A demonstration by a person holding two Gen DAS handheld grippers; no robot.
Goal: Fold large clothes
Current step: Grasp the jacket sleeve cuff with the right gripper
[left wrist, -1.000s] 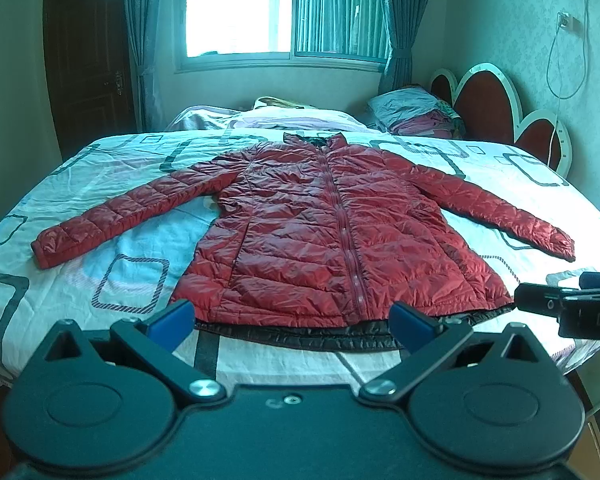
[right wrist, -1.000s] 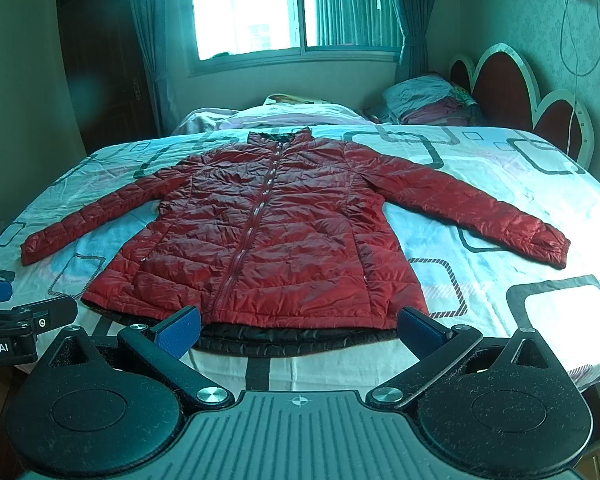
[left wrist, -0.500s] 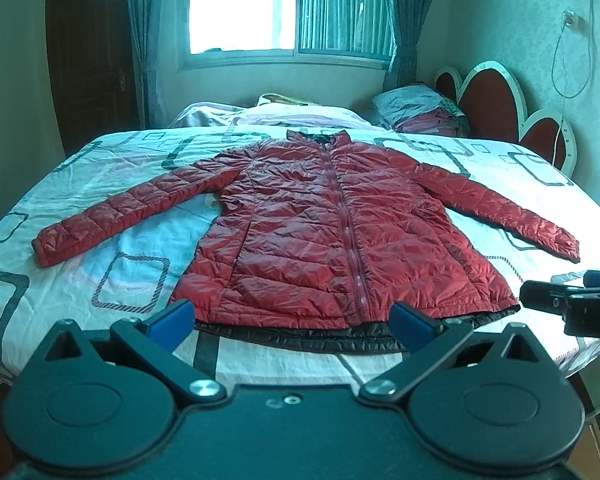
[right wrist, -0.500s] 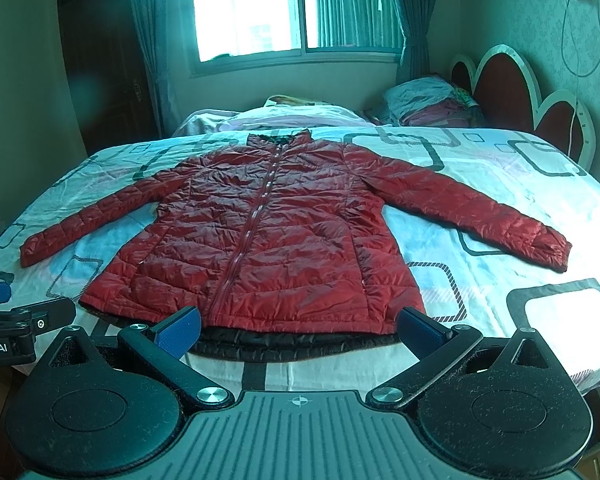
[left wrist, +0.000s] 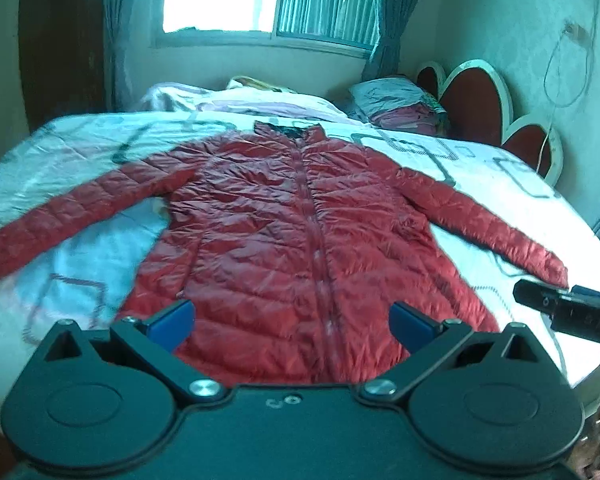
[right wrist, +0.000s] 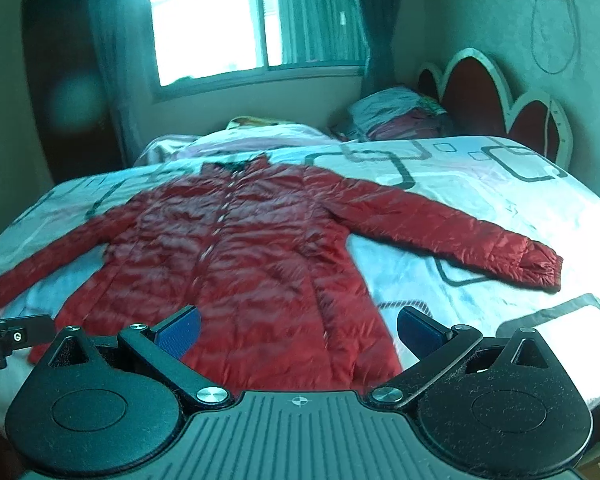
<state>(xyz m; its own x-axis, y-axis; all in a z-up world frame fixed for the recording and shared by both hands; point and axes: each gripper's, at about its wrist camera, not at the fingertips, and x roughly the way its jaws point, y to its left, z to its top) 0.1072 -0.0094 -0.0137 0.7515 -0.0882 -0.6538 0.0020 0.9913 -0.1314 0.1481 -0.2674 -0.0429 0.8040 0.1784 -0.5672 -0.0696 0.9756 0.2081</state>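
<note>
A red quilted puffer jacket (left wrist: 300, 232) lies flat on the bed, front up, zipped, both sleeves spread out; it also shows in the right wrist view (right wrist: 236, 256). My left gripper (left wrist: 293, 322) is open and empty, hovering over the jacket's lower hem. My right gripper (right wrist: 299, 328) is open and empty over the hem's right part. The right gripper's side shows at the right edge of the left wrist view (left wrist: 568, 308). The left gripper's side shows at the left edge of the right wrist view (right wrist: 8, 336).
The bed (left wrist: 500, 184) has a white cover with grey square patterns. Folded bedding and pillows (left wrist: 396, 104) lie at the far side near a red scalloped headboard (left wrist: 476, 108). A window (right wrist: 244, 20) with curtains is behind.
Both grippers have moved forward and over the bed, so the jacket's hem now sits under the fingers. The jacket has not moved.
</note>
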